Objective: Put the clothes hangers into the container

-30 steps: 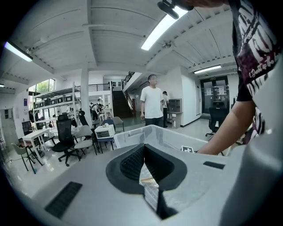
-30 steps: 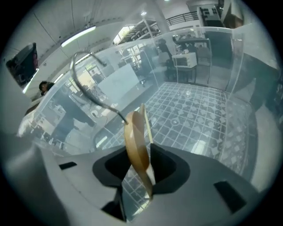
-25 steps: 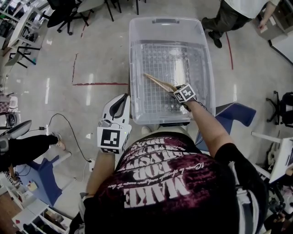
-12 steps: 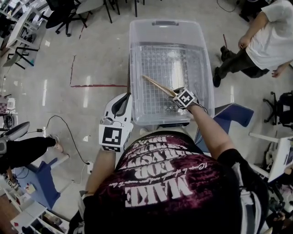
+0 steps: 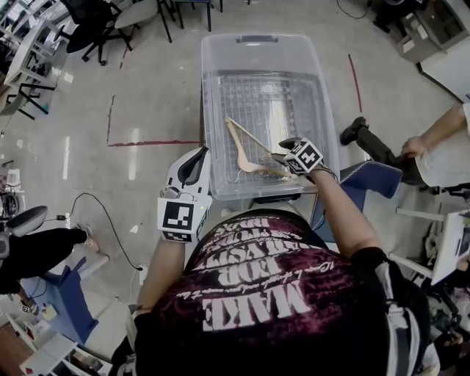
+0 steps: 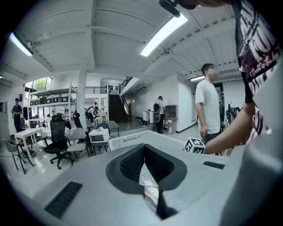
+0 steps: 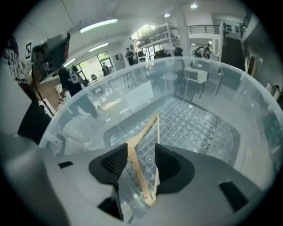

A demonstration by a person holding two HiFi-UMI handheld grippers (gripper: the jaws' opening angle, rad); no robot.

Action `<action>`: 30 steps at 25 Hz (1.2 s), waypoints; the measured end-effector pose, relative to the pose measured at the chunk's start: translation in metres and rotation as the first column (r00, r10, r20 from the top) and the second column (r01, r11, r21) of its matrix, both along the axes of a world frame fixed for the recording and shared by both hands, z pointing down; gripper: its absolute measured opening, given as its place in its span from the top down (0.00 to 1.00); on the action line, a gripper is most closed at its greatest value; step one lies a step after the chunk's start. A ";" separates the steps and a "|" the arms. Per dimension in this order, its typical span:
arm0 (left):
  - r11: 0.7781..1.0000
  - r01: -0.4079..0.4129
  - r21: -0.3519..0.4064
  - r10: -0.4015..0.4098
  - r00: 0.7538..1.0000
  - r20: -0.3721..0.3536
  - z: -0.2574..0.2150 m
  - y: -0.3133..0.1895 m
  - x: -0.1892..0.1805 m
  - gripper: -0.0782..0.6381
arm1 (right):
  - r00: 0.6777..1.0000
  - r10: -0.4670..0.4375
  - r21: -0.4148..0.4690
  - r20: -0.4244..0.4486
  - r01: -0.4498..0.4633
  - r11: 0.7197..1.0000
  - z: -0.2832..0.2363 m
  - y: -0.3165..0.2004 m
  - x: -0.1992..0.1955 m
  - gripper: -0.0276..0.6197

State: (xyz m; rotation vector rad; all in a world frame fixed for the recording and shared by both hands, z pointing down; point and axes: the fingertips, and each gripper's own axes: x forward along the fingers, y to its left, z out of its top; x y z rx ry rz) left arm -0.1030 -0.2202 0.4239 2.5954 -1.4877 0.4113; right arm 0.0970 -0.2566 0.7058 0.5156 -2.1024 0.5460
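A wooden clothes hanger [image 5: 239,150] lies inside the clear plastic container [image 5: 264,40], near its front wall. My right gripper [image 5: 283,160] hangs inside the container just over the hanger's near end. In the right gripper view the hanger [image 7: 143,128] runs through the wide gap of that gripper [image 7: 142,154], and neither pad presses on it. My left gripper [image 5: 200,153] stays outside the container by its left front corner. Its jaw tips meet with nothing between them [image 6: 143,148].
The container's rim [image 6: 128,139] shows ahead of the left gripper. A person [image 5: 440,147] stands to the container's right, with a shoe [image 5: 356,131] close to it. A blue seat [image 5: 374,180] is at the front right. Office chairs [image 5: 110,18] and a red floor line [image 5: 154,143] are on the left.
The hanger, held up at a slant in the right gripper before, now lies flat lower in the container with the jaws apart around it. The bystander walked from top right to right.
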 end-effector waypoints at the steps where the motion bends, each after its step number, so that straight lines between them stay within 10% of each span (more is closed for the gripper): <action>1: 1.000 -0.002 0.003 0.002 1.000 0.000 -0.001 0.001 0.001 0.88 | 0.999 0.030 0.027 0.040 -0.031 0.999 -0.012 -0.005 0.001 0.65; 6: 1.000 0.002 0.020 -0.002 1.000 -0.002 -0.011 0.004 -0.003 0.88 | 0.932 0.150 0.178 0.331 -0.218 0.960 -0.110 -0.019 0.002 0.81; 12: 0.996 0.014 0.088 -0.011 0.999 -0.030 -0.041 -0.005 -0.004 0.88 | 0.822 0.153 0.357 0.549 -0.397 0.846 -0.226 -0.013 0.006 0.95; 30: 0.974 -0.023 0.227 0.038 0.997 -0.062 -0.109 0.009 -0.013 0.88 | 0.795 0.138 0.573 0.591 -0.534 0.622 -0.396 0.049 0.019 0.95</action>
